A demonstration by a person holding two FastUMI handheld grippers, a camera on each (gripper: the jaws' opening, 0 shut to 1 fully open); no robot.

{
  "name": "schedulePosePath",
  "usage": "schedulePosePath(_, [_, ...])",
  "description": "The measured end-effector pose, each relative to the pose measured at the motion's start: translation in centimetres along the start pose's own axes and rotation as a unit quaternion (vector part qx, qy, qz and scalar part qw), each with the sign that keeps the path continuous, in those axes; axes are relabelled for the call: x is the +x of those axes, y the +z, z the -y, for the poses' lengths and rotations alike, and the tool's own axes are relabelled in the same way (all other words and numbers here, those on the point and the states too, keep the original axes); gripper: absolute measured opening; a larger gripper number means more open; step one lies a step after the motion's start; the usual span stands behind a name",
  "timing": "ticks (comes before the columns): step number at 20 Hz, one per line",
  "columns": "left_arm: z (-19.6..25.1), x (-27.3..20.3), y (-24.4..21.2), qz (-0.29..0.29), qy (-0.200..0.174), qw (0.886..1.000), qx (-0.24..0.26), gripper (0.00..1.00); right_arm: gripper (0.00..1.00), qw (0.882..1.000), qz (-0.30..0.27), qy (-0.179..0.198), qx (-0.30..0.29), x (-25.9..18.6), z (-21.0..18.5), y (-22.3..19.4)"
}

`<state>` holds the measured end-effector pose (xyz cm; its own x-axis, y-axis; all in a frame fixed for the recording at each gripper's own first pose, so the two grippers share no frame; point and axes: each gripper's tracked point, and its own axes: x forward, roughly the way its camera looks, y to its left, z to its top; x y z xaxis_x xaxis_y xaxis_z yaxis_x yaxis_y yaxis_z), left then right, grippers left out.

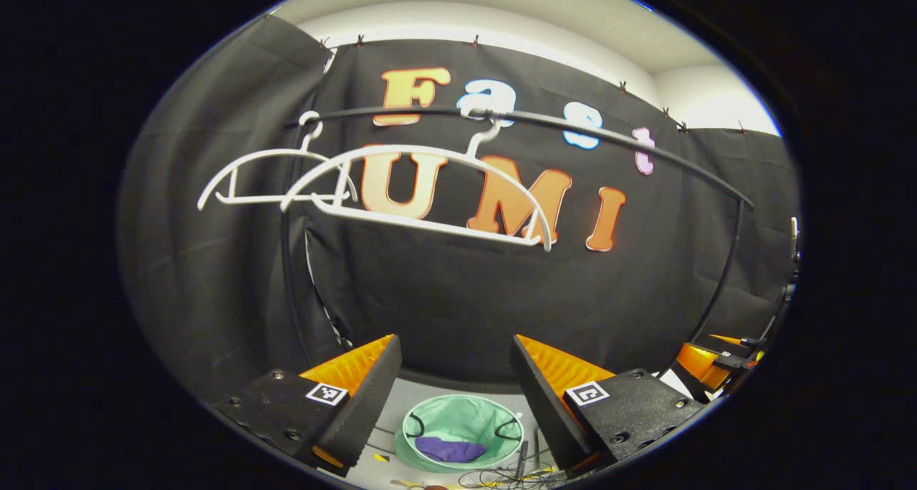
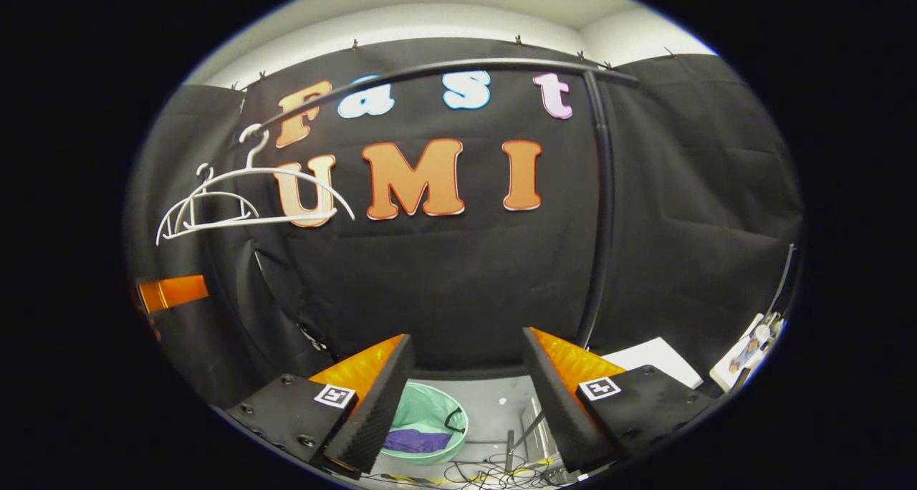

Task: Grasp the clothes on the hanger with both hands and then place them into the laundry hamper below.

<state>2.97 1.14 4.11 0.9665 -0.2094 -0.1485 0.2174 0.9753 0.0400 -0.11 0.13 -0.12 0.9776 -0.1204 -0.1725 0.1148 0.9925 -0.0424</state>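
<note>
You see two white plastic hangers [image 1: 415, 189] on a black curved metal rail [image 1: 573, 128]. Below, a mint-green round fabric laundry hamper [image 1: 462, 422] with black handles holds a purple garment [image 1: 448, 448] on a pale grey floor [image 2: 501, 404].

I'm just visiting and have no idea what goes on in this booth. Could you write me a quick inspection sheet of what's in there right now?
Surface: pale grey floor, partly hidden behind the grippers.
Job's things: round mint-green fabric laundry hamper on the floor, with a purple garment lying inside; two bare white plastic hangers on the black curved metal rail.
Clutter: white sheet on the floor at the right; a thin upright rod beside the hamper.
Grippers: left gripper open, holding nothing; right gripper open, holding nothing.
Cables: loose tangle of thin wires on the floor in front of the hamper.
Surroundings: black cloth wall, white ceiling above.
</note>
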Motion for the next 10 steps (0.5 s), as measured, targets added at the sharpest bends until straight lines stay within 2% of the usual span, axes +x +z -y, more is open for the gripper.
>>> schedulePosePath(3, [-0.3, -3.6, 3.4, 0.038, 0.011, 0.999, 0.002, 0.94, 0.99, 1.000, 0.021, 0.015, -0.004, -2.2, 0.6, 2.1])
schedulePosePath(6, [-0.7, -5.6, 4.9, 0.061, 0.018, 0.998, -0.002, 0.92, 1.00, 0.999, 0.042, 0.029, -0.001, -3.8, 0.7, 4.1])
schedulePosePath(7, [-1.0, -5.9, 5.1, 0.066, 0.024, 0.998, 0.001, 0.92, 0.89, 0.998, 0.048, 0.032, 0.002, -4.1, 0.8, 4.8])
schedulePosePath(9, [-1.2, -6.5, 5.7, 0.078, 0.036, 0.996, 0.012, 0.92, 0.89, 0.997, 0.060, 0.037, 0.002, -4.6, 0.7, 5.8])
schedulePosePath(10, [-1.3, -6.8, 6.0, 0.083, 0.039, 0.996, 0.014, 0.95, 0.89, 0.997, 0.063, 0.036, 0.000, -5.0, 0.7, 6.0])
